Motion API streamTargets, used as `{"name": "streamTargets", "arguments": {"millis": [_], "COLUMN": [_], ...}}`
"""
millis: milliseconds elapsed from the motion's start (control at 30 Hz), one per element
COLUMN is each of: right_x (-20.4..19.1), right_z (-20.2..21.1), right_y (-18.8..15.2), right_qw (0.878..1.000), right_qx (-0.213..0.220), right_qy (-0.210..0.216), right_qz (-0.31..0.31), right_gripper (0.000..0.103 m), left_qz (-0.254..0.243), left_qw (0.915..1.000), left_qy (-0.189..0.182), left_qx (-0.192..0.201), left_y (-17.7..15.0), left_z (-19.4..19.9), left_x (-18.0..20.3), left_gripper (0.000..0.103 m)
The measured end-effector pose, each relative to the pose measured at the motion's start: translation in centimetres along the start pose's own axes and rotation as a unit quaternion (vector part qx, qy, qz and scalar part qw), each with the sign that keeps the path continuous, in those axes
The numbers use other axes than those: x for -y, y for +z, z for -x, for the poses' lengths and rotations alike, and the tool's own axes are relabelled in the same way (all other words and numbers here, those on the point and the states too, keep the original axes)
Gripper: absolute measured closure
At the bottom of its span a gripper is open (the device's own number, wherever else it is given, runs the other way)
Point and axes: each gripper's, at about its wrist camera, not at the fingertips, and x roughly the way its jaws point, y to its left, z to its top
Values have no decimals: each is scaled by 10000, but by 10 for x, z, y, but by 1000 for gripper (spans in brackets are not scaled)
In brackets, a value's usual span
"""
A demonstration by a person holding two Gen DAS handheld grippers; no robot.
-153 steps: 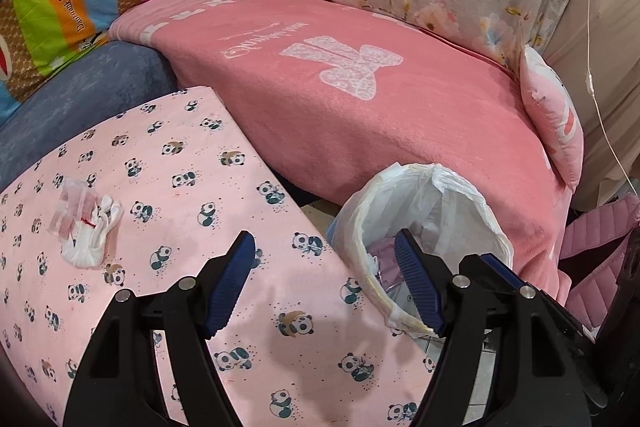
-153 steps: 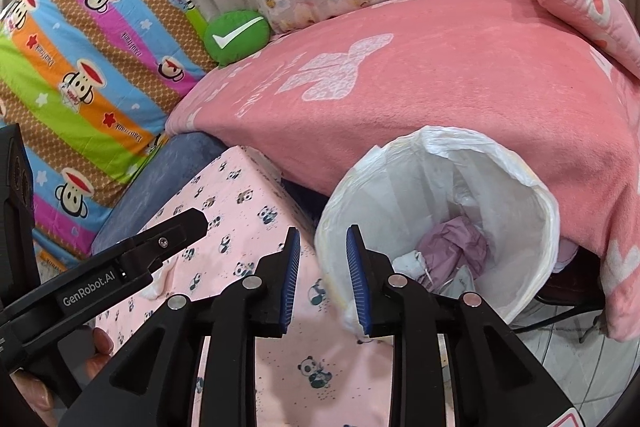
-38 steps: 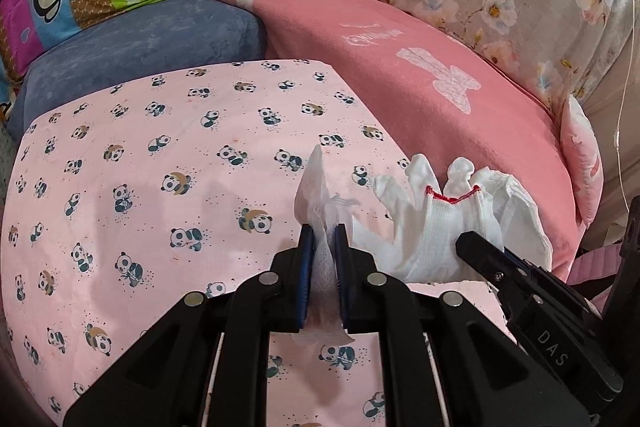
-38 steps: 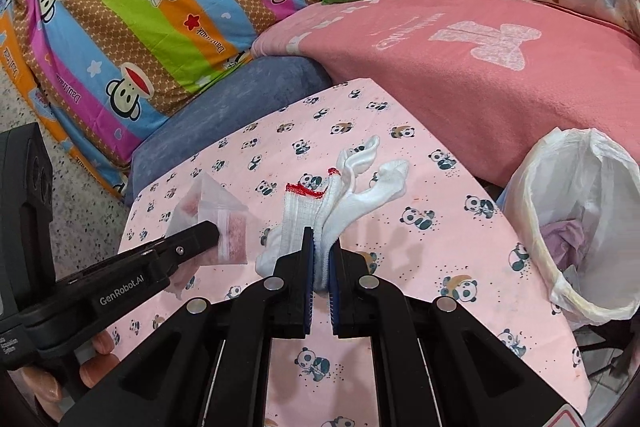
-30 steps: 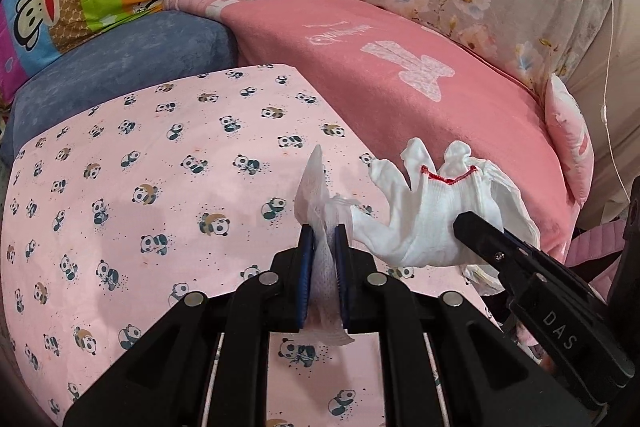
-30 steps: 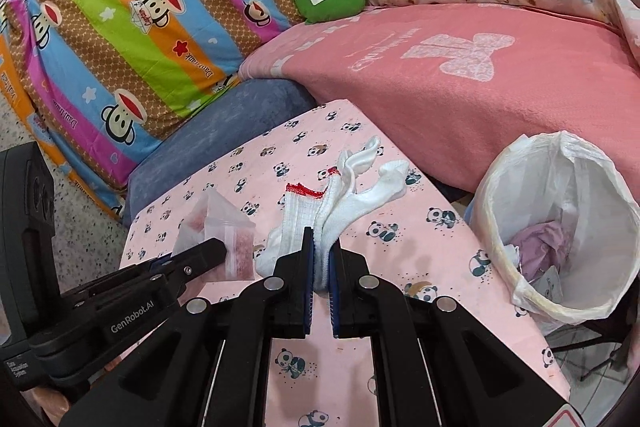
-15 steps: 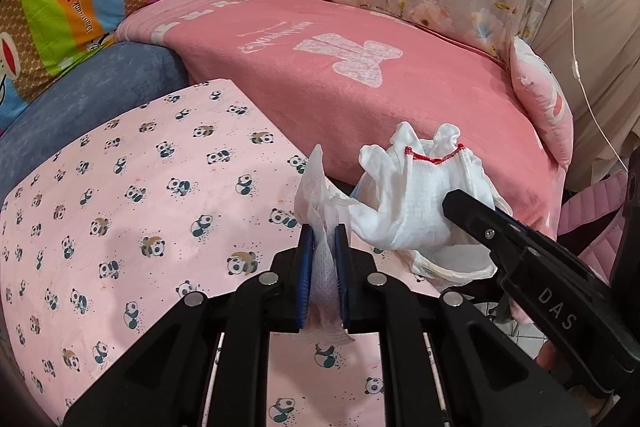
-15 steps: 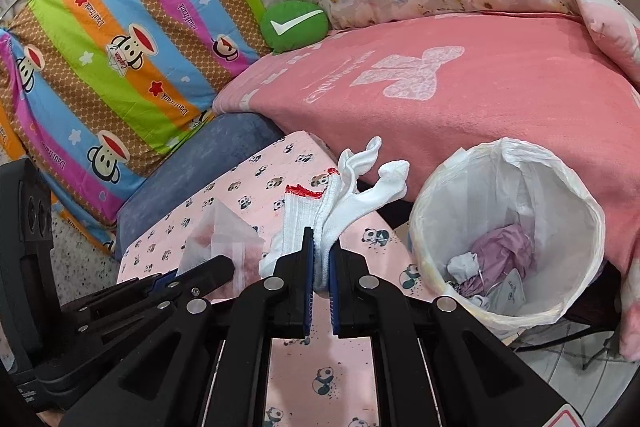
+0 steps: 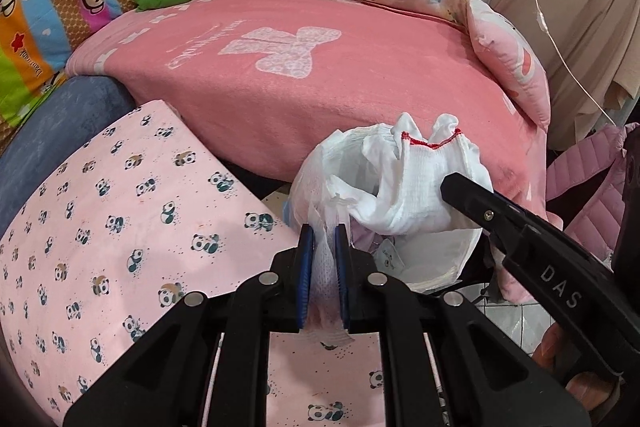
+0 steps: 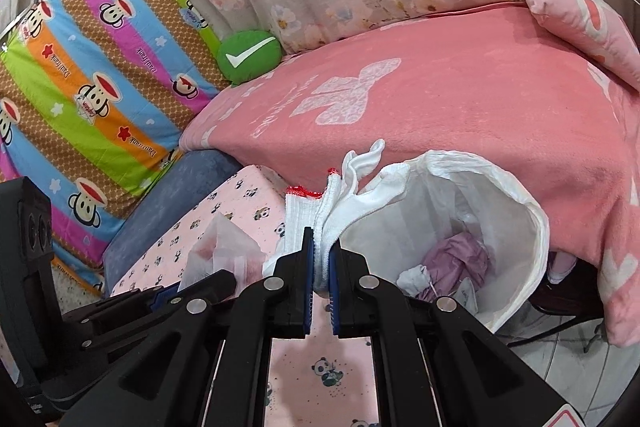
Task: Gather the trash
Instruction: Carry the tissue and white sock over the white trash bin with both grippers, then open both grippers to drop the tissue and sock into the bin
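The landmark is the trash bin [image 10: 516,227], a round container lined with a white plastic bag, standing on the floor between the panda-print table [image 9: 120,211] and the pink blanket [image 9: 320,79].

Left gripper [image 9: 323,227]: jaws nearly closed, clamped on a thin translucent wrapper [image 9: 326,267]. The wrapper projects above and below the blue pads. The gripper is at the table edge nearest the bin, with the wrapper just beside the bin rim.

Right gripper [image 10: 320,247]: jaws nearly closed, pinching a white knitted glove [image 10: 340,195] with red cuff trim. In the left wrist view the glove [image 9: 416,183] hangs over the bin opening, with its fingers drooping toward the liner. The right gripper [image 9: 452,187] enters that view from the right side of the bin.

Bin contents: a crumpled purple item [image 10: 456,259] and small white scraps lie at the bottom.

Behind the bin, a green cushion [image 10: 248,57] with a white tick mark sits at the far end of the blanket.
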Motion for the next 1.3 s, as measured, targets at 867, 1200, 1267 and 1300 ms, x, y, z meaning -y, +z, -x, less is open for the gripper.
{"name": "streamTargets", "arguments": {"millis": [867,1200,1267,1300], "right_x": [84,71,67,66], "right_z": [-13,-23,-24,-24], "right_y": [22,23,24,23], "right_qw": [9978,9985,9987,9987], "right_qx": [-6,-137,-146,-148], "right_qy": [-413,-385,-388,-390], "right_qz": [-509,-366,-302,-285], "right_gripper": [95,87,83,80], "left_qz": [-376,33,79,94], "left_qw": [9984,9996,9994,9993], "left_qy": [-183,224,307,345], "left_qx": [-382,-155,-117,-107], "left_y": [18,15,13,12], "left_z": [-58,-49,-47,-46], "left_x": [39,9,5,3], "left_gripper": [70,35,32,30]}}
